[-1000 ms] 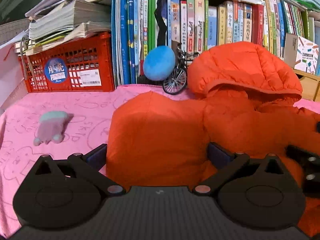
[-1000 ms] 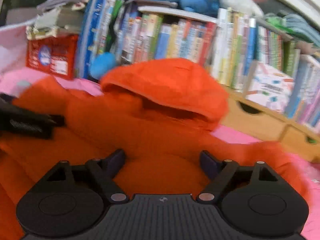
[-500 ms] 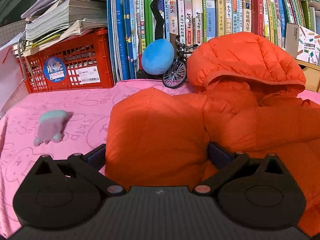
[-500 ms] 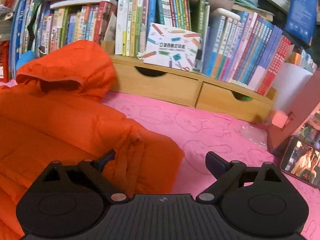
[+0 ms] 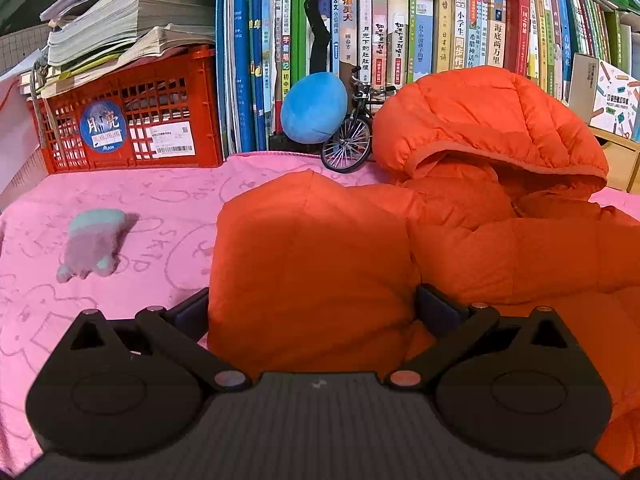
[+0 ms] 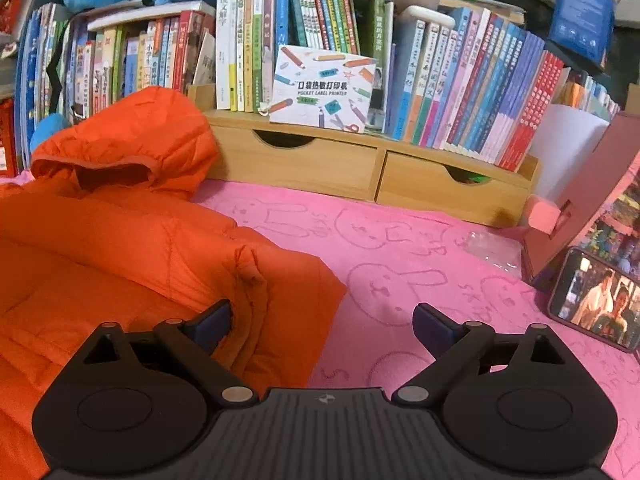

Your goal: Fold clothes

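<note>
The pink tabletop cover [image 6: 400,240] filled the lower half of both views, with a bookshelf [image 6: 360,40] across the top. The orange hooded jacket [image 5: 460,240] lay on the cover, occupying centre and right of the left wrist view and the left side of the right wrist view, its hood [image 5: 488,120] raised toward the books. A folded-over sleeve panel [image 5: 312,256] sat at lower centre of the left wrist view, between the jaws of the left hand-held gripper [image 5: 312,308]; whether its pads pressed the fabric could not be told. The right hand-held gripper [image 6: 320,320] stood apart, its jaws having just been opening, with the jacket's free edge [image 6: 280,300] beside its left finger and bare cover under the right; nothing was held. To fold well, that edge probably should be taken deep between the pads and carried flat across. A small plush toy [image 5: 90,242] lay at middle left of the left wrist view.
</note>
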The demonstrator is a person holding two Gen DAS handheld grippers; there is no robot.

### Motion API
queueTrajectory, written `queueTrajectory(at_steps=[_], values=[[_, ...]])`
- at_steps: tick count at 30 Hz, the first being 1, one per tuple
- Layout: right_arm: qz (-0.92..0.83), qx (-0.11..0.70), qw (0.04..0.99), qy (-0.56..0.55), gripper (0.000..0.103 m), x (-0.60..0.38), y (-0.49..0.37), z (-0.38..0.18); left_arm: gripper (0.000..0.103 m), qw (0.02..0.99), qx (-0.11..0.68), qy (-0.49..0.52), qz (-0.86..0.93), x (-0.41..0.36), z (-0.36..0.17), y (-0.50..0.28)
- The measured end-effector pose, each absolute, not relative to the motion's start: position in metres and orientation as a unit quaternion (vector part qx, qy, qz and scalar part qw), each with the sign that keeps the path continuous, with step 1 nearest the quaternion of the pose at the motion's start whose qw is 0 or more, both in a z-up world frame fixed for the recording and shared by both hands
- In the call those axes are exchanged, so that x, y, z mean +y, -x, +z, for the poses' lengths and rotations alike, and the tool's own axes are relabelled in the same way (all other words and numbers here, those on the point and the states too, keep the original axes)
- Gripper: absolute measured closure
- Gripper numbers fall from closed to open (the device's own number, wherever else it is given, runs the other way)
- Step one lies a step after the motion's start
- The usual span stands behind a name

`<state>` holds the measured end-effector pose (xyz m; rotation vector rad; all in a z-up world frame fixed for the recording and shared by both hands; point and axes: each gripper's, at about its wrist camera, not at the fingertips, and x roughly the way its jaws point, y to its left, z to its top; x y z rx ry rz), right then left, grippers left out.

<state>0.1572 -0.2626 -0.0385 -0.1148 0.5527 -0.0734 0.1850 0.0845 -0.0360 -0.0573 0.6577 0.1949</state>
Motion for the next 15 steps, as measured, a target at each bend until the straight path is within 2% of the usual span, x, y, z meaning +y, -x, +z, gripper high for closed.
queueTrajectory(at_steps=[6, 10, 15], values=[[-0.025, 0.228, 0.973, 0.032, 0.010, -0.261, -0.133, -0.006, 0.000, 0.939, 0.328, 0.040, 0.094, 0.088, -0.037, -0.186], [0.030, 0.199, 0.979, -0.025, 0.010, -0.248, -0.134, 0.018, 0.000, 0.939, 0.327, 0.038, 0.096, 0.088, -0.038, -0.186], [0.109, 0.204, 0.972, -0.048, 0.012, -0.180, -0.169, 0.021, 0.000, 0.939, 0.327, 0.038, 0.099, 0.087, -0.039, -0.187]])
